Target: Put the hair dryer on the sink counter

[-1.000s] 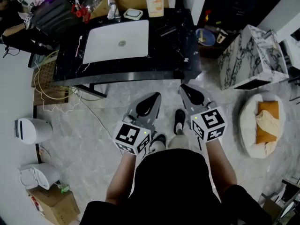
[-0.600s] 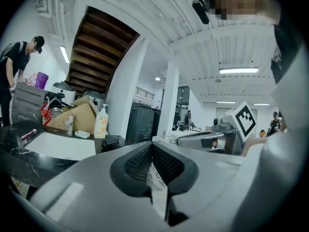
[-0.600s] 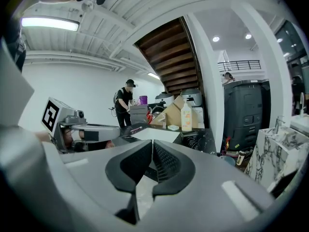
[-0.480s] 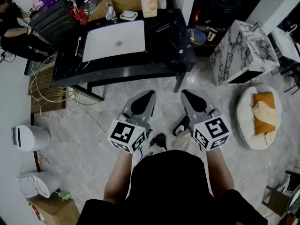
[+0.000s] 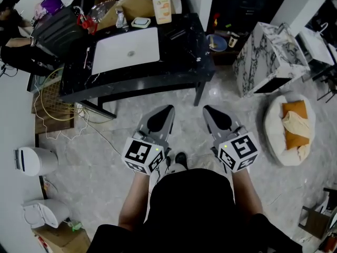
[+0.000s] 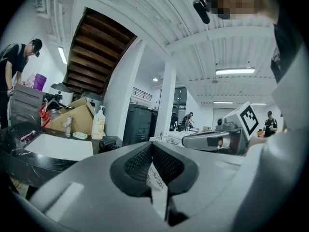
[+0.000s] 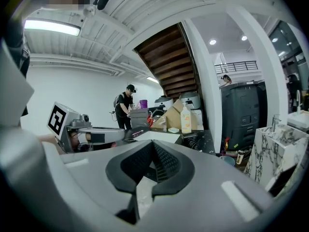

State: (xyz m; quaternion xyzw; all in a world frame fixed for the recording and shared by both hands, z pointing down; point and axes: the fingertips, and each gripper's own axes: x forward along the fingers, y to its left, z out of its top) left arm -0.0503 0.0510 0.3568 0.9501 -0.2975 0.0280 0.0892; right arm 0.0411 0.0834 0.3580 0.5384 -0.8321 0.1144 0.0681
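Observation:
The black marble sink counter (image 5: 200,62) with its white basin (image 5: 126,49) stands at the top of the head view. A dark hair dryer (image 5: 185,34) lies on the counter right of the basin; it also shows as a black shape with a coiled cord (image 7: 193,140) in the right gripper view and near the soap bottle (image 6: 108,143) in the left gripper view. My left gripper (image 5: 168,108) and right gripper (image 5: 206,108) hover side by side over the floor, well short of the counter. Both are shut with nothing between the jaws.
A soap bottle (image 5: 161,4) and soap dish (image 5: 140,22) sit behind the basin. A marble-patterned cabinet (image 5: 268,57) and a round pet bed (image 5: 292,128) lie to the right. White appliances (image 5: 36,161), a cable basket (image 5: 52,96) and a person's arm (image 5: 21,51) are on the left.
The counter has slid up and away in the head view as I back off from it. Both grippers stay shut and empty in front of me.

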